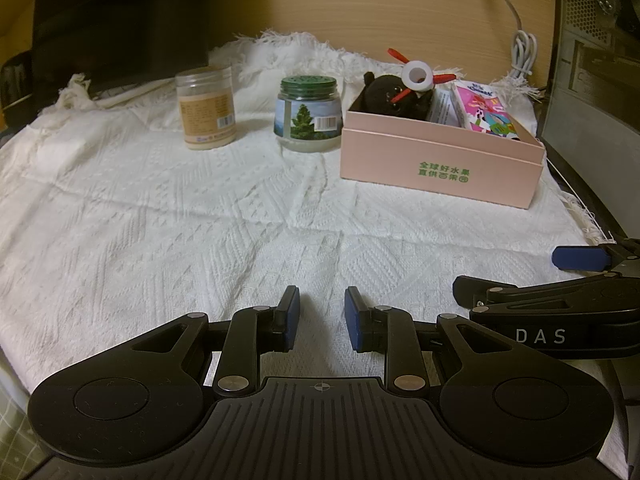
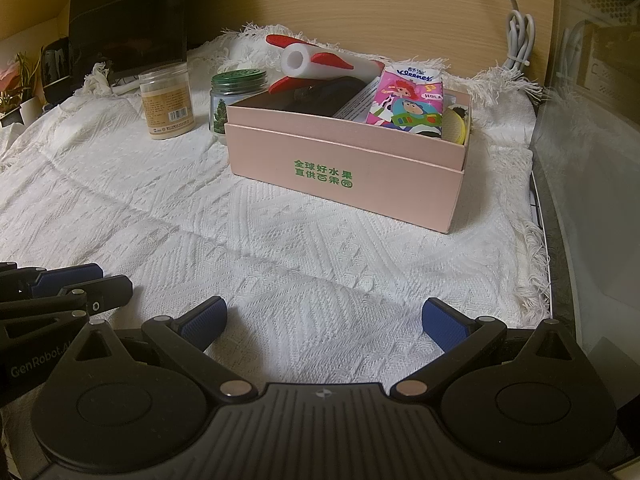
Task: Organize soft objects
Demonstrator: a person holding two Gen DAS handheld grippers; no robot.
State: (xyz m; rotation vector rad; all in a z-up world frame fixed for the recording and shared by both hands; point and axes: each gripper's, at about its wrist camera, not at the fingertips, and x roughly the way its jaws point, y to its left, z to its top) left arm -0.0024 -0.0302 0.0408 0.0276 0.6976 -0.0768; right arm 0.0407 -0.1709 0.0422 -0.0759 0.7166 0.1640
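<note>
A pink box (image 1: 436,168) (image 2: 344,164) with green characters stands on the white cloth at the right. In it lie a black plush toy (image 1: 390,94), a white foam rocket with red fins (image 1: 417,75) (image 2: 320,65), a pink Kleenex tissue pack (image 1: 486,114) (image 2: 408,98) and a yellow item (image 2: 458,126). My left gripper (image 1: 322,318) is near the cloth's front edge, jaws narrowly apart and empty. My right gripper (image 2: 324,320) is wide open and empty, in front of the box; it also shows in the left wrist view (image 1: 576,276).
A clear jar with tan contents (image 1: 208,108) (image 2: 168,100) and a green-lidded jar (image 1: 310,114) (image 2: 236,94) stand left of the box. A white knitted cloth (image 1: 160,220) covers the desk. A black monitor (image 1: 120,20), a white cable (image 1: 520,52) and a computer case (image 1: 596,60) border it.
</note>
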